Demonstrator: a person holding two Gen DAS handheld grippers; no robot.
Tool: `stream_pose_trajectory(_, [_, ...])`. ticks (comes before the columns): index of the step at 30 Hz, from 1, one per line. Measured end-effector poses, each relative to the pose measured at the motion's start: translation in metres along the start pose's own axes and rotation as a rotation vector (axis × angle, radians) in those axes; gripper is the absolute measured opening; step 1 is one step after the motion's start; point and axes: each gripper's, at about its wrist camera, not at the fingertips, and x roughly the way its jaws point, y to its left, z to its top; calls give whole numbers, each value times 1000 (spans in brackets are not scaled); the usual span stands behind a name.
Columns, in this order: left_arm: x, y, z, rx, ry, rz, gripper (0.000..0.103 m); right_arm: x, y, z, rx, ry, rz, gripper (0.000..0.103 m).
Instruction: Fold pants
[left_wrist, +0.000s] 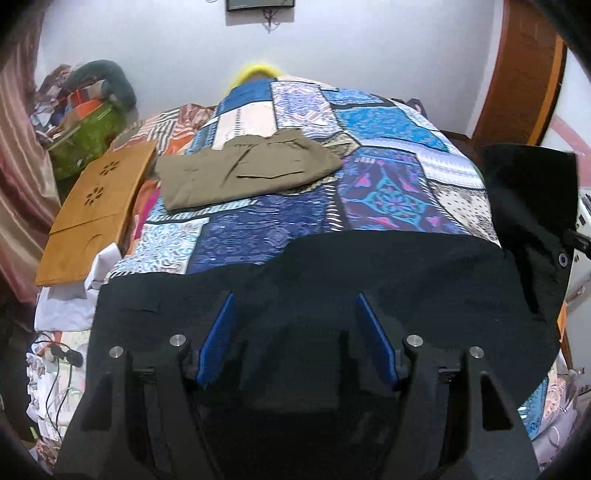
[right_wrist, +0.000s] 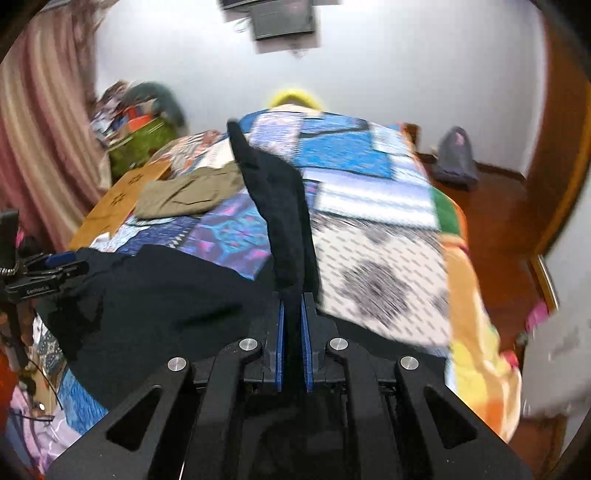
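Observation:
Black pants (left_wrist: 406, 280) lie spread across the near end of a bed with a patchwork bedspread (left_wrist: 388, 184). My left gripper (left_wrist: 295, 299) hovers just over them, open, its blue pads (left_wrist: 221, 332) wide apart with nothing pinched. At the right, one part of the pants (left_wrist: 528, 192) is lifted off the bed. In the right wrist view my right gripper (right_wrist: 293, 299) is shut on the black pants (right_wrist: 280, 206), which rise from the jaws as a narrow upright strip. The left gripper (right_wrist: 70, 267) shows at the left edge over the dark cloth.
Folded khaki pants (left_wrist: 243, 170) rest farther up the bed on the left. A wooden board (left_wrist: 92, 206) lies along the bed's left side, and beyond it a green bag (left_wrist: 88, 140) of clutter. Cables (left_wrist: 55, 369) trail at the near left. A grey bag (right_wrist: 456, 158) sits on the floor at right.

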Motion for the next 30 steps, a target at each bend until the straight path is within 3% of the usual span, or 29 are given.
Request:
stream_pose_trajectory(5, [4, -24, -6, 15, 33, -43, 67, -13, -30, -46, 135, 47, -2, 7])
stream_pose_trajectory(12, [10, -63, -23, 58, 98, -107, 67, 9, -39, -101, 250, 154, 49, 7])
stream_pose_trajectory(17, [10, -90, -26, 129, 107, -104, 67, -3, -41, -102, 247, 143, 63, 11])
stream_pose_trajectory(21, [12, -102, -11, 149, 79, -102, 67, -19, -56, -107, 236, 141, 48, 13])
stream_pose_trajectory(30, [51, -105, 50, 187, 74, -52, 67, -37, -110, -100, 293, 94, -101, 18])
